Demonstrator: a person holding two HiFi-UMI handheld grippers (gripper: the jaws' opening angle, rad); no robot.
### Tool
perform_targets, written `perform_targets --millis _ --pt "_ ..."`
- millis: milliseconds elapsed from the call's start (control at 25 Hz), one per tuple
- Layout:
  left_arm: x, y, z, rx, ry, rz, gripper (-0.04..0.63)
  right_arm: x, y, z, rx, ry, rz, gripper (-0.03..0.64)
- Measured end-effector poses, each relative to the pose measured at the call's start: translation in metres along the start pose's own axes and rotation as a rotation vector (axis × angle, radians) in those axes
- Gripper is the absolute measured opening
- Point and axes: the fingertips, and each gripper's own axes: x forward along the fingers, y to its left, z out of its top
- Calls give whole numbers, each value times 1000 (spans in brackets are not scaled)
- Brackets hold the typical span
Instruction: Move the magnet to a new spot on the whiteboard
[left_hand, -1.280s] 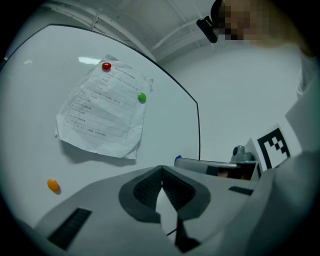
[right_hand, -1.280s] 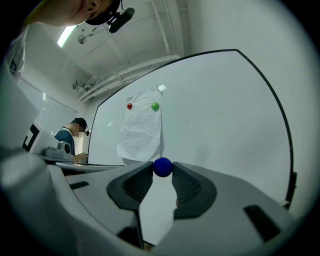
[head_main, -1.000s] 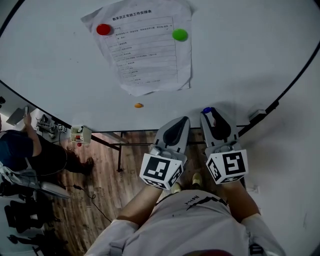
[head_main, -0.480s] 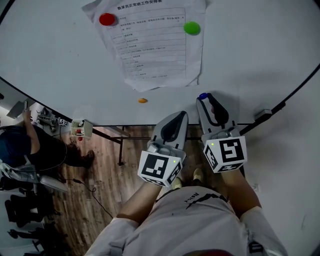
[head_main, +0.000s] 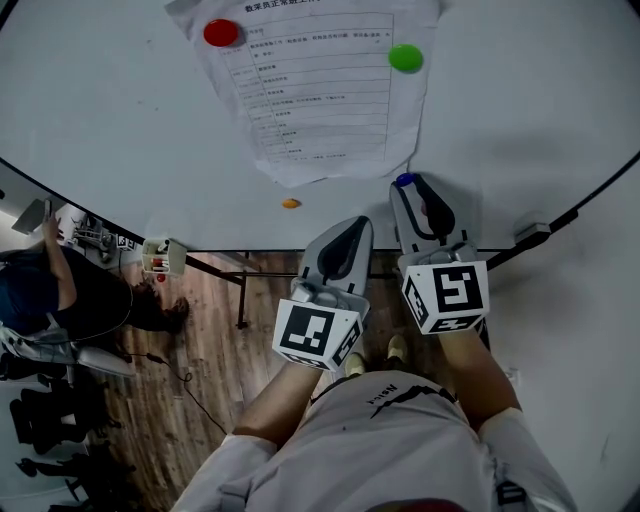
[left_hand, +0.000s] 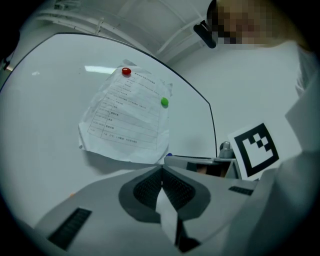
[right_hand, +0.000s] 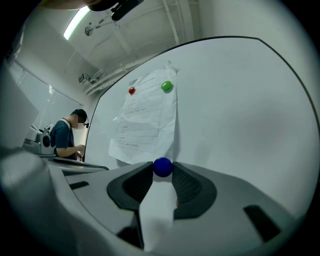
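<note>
A blue magnet (right_hand: 162, 166) is pinched at the tip of my right gripper (head_main: 405, 186), which is shut on it close to the whiteboard (head_main: 520, 110), just right of the lower corner of a printed sheet (head_main: 320, 90). In the head view the blue magnet (head_main: 404, 180) shows at the jaw tips. A red magnet (head_main: 221, 33) and a green magnet (head_main: 405, 58) pin the sheet. A small orange magnet (head_main: 291, 204) sits below the sheet. My left gripper (head_main: 345, 232) is shut and empty, held beside the right one, short of the board.
The whiteboard's dark lower frame (head_main: 200, 262) runs across the head view. A small stand (head_main: 160, 268) sits on the wooden floor at left. A person in a dark top (right_hand: 64, 140) works at a bench left of the board.
My right gripper has carried the blue magnet up the board, closer to the sheet's lower right corner. The left gripper rose slightly alongside it.
</note>
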Motion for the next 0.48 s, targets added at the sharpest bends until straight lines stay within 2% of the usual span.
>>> perform_targets --millis 480 --pt "1 19 -8 -14 21 -3 12 17 -3 -7 -26 11 -82 129"
